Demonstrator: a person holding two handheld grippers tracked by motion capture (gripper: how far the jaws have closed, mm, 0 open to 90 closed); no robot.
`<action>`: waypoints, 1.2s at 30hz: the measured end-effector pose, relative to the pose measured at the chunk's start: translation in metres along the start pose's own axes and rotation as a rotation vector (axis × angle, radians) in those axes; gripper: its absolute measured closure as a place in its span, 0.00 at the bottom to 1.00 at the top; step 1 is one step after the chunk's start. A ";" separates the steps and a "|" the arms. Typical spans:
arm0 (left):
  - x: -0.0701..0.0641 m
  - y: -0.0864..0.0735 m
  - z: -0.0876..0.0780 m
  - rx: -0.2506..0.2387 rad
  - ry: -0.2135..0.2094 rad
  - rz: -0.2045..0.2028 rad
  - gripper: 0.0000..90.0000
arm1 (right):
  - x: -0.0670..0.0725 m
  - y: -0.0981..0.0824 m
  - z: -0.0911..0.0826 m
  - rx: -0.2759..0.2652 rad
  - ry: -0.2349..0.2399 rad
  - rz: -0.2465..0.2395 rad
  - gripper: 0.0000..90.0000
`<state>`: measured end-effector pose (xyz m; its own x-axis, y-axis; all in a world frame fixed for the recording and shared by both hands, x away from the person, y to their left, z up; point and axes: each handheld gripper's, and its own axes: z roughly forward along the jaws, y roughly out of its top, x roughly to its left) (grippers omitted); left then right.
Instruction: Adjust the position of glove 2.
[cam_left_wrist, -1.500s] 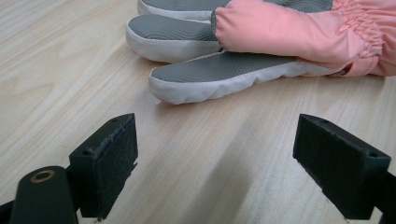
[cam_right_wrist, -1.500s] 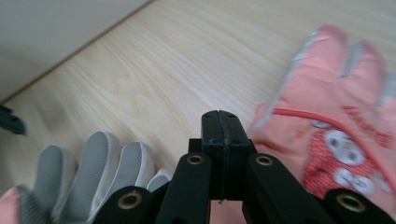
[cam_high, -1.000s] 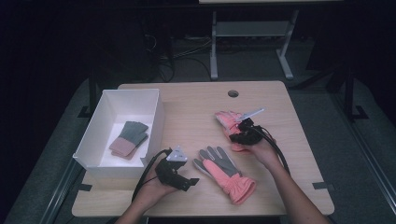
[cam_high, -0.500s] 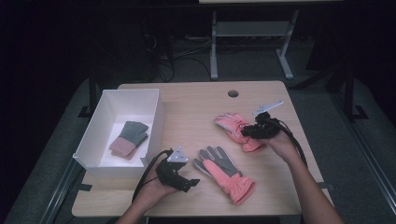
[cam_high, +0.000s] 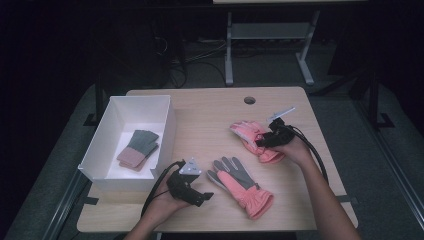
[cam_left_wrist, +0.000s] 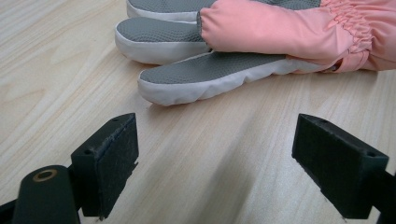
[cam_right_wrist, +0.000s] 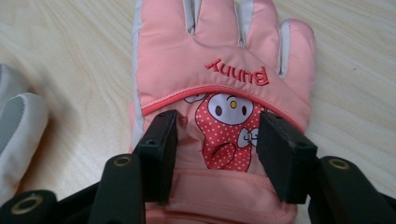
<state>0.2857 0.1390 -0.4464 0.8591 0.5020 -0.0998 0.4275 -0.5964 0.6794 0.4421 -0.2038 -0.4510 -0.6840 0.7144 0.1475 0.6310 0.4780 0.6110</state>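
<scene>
A pink glove with a "Bunny" cartoon (cam_high: 248, 131) (cam_right_wrist: 219, 51) lies flat, back up, at the table's right. My right gripper (cam_high: 262, 141) (cam_right_wrist: 217, 135) hovers low over its wrist end. Its jaws have just been opening and stand half apart, with the glove's fabric beneath and between them but not pinched. A second pink glove (cam_high: 240, 182) (cam_left_wrist: 261, 32) lies grey palm up near the front middle; its fingertip also appears in the right gripper view (cam_right_wrist: 14, 135). My left gripper (cam_high: 202, 197) (cam_left_wrist: 229, 144) rests just left of that glove's fingers, open with nothing between its jaws.
A white box (cam_high: 167, 125) stands at the table's left, holding a folded grey and pink pair of gloves (cam_high: 139, 147). A round cable hole (cam_high: 249, 100) sits near the far edge. Bare wood lies between the box and the gloves.
The right gripper's jaws have gone from shut to half apart, and that hand swung right and came back over the bunny glove. The left gripper has stayed where it was.
</scene>
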 end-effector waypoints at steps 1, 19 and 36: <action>0.000 0.000 -0.001 0.000 0.001 0.002 0.16 | 0.001 0.000 0.001 0.004 -0.006 0.001 0.55; 0.001 -0.001 0.000 0.001 -0.014 0.002 0.16 | 0.003 -0.001 -0.010 -0.042 0.013 -0.012 0.99; 0.001 0.000 -0.002 -0.007 -0.016 -0.003 0.16 | 0.028 0.002 -0.066 -0.133 0.041 0.033 0.99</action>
<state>0.2861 0.1406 -0.4449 0.8621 0.4938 -0.1138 0.4286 -0.5906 0.6837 0.3997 -0.2163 -0.3940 -0.6801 0.7055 0.1992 0.6008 0.3808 0.7028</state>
